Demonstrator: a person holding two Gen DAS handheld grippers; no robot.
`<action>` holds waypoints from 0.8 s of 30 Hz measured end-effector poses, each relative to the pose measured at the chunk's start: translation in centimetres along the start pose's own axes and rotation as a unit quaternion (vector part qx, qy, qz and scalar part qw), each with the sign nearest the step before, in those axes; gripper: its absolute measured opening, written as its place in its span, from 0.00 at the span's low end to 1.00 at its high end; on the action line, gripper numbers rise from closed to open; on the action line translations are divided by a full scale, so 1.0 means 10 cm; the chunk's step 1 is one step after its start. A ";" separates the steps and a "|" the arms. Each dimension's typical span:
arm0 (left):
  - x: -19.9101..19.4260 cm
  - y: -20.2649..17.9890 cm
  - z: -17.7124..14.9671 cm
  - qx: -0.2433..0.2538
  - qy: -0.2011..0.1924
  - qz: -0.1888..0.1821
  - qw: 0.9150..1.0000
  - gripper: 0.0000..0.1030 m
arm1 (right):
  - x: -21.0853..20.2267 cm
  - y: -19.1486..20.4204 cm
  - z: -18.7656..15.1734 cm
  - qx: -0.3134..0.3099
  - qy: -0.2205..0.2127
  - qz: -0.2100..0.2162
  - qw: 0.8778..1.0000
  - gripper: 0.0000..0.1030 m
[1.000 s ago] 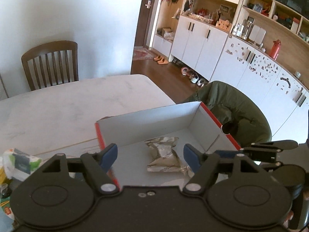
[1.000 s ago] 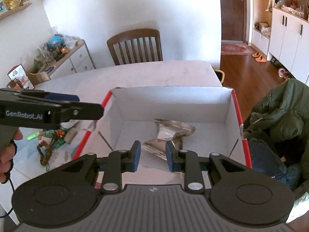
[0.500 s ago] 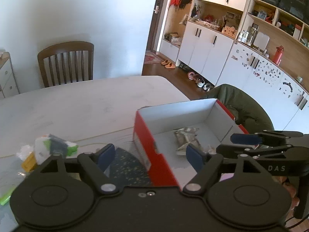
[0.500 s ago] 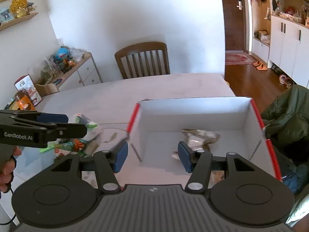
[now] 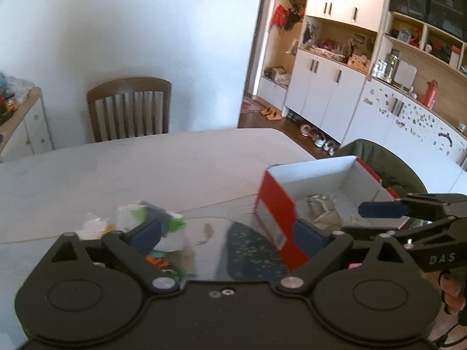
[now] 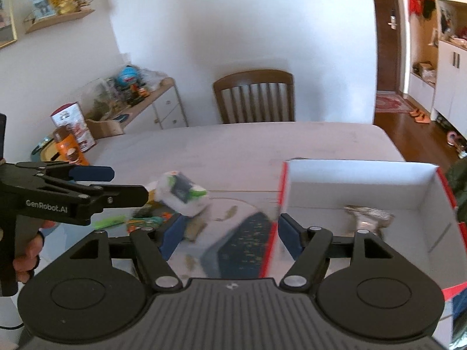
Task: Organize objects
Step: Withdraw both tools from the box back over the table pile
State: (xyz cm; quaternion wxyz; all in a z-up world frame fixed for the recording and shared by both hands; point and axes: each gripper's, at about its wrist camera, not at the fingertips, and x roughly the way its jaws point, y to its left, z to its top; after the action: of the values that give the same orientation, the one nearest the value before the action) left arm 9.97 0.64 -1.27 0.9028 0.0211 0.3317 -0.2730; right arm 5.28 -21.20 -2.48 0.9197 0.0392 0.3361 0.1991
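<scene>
A red shoebox (image 5: 274, 213) with a white inside (image 6: 356, 192) stands on the table at the right. A crumpled silver foil packet (image 5: 321, 208) (image 6: 367, 214) lies in it. Left of the box sits a white, green and blue tissue pack (image 5: 146, 218) (image 6: 182, 192) among small colourful items (image 6: 140, 221). My left gripper (image 5: 229, 237) is open above the table between pack and box, holding nothing. My right gripper (image 6: 229, 232) is open too, empty, over a dark patterned mat (image 6: 242, 248) beside the box's left wall.
A wooden chair (image 5: 130, 108) (image 6: 254, 96) stands at the table's far side. A green jacket (image 5: 382, 160) hangs over a seat right of the box. A low sideboard (image 6: 140, 108) with clutter is at the left, white cabinets (image 5: 329, 87) at the right.
Both grippers swung left, away from over the box toward the pile of items. The right gripper opened wide from nearly shut. The foil packet stays in the box.
</scene>
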 end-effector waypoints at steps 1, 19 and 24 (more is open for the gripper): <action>-0.03 0.06 -0.02 -0.003 -0.003 0.002 1.000 0.99 | 0.02 0.06 0.00 -0.002 0.000 0.002 1.000 0.69; -0.22 1.19 -0.43 -0.056 -0.001 0.064 0.996 1.00 | 0.46 0.77 -0.13 -0.010 0.006 -0.018 1.000 0.79; -0.19 1.42 -0.57 -0.053 -0.006 0.100 0.994 1.00 | 0.63 0.89 -0.18 -0.014 0.012 -0.027 0.999 0.79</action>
State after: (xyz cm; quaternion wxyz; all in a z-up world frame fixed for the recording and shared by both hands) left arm 12.58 14.85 -6.53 0.9274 0.0042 0.3362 -0.1638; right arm 5.52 -10.67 -5.86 0.9211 0.0147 0.3449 0.1798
